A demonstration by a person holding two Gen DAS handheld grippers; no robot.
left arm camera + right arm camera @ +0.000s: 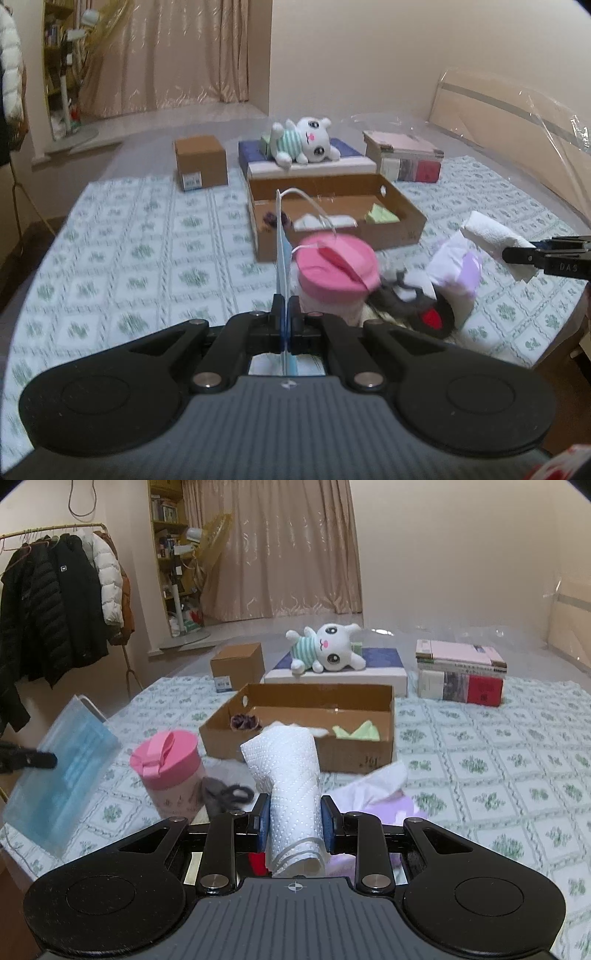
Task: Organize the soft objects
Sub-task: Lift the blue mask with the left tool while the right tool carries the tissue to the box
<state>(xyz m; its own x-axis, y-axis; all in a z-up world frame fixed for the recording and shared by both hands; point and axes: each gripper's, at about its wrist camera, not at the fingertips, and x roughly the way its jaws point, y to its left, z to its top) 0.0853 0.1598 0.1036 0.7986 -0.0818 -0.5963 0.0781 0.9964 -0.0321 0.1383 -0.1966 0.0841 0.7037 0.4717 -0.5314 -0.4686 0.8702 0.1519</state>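
Right wrist view: the right gripper (294, 818) clamps a rolled, dimpled white paper towel (288, 775), while the left gripper (283, 317) pinches a flat, pleated blue mask (61, 775).

Both wrist cameras look forward and downward over their own fingers from close above the patterned bed (147, 236), sharing the open brown cardboard box (406, 221) and white plush rabbit (328, 646).

left tool (284, 310) clamped, right tool (295, 812) gripping
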